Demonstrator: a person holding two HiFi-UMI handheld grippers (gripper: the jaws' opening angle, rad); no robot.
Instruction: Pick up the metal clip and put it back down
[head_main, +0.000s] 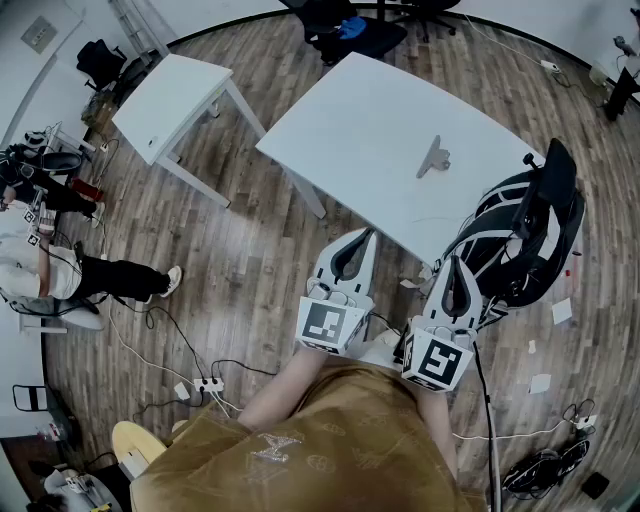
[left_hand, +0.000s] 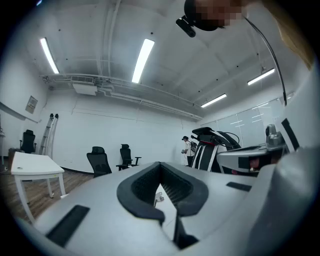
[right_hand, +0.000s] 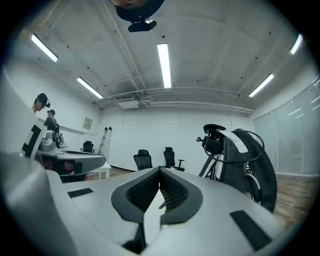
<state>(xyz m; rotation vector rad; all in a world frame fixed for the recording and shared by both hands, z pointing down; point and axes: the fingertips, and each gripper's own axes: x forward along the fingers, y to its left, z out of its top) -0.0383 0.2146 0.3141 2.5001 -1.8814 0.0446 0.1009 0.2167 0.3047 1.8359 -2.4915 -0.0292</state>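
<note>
You have not yet begun the pick-up. The metal clip (head_main: 434, 158) lies untouched on the white table (head_main: 350, 120), at about one o'clock from your hands and well apart from both tools.

You hold the left gripper (head_main: 365, 233) and the right gripper (head_main: 456, 263) side by side, close to your body. Both are short of the table's near edge and point level toward it.

The left gripper's jaws are closed tip to tip with nothing between them. In the left gripper view, the hollow behind the tips frames a small glimpse of the clip (left_hand: 158, 198) far off. The right gripper's jaws meet the same way and carry nothing.

As I judge it, the next move calls for you to pick one gripper; the right looks nearer. Spread its jaws, reach forward toward one o'clock over the table edge, and set it astride the clip's raised part before closing. Mind the black-and-white chair (head_main: 520, 235) at your three o'clock.
</note>
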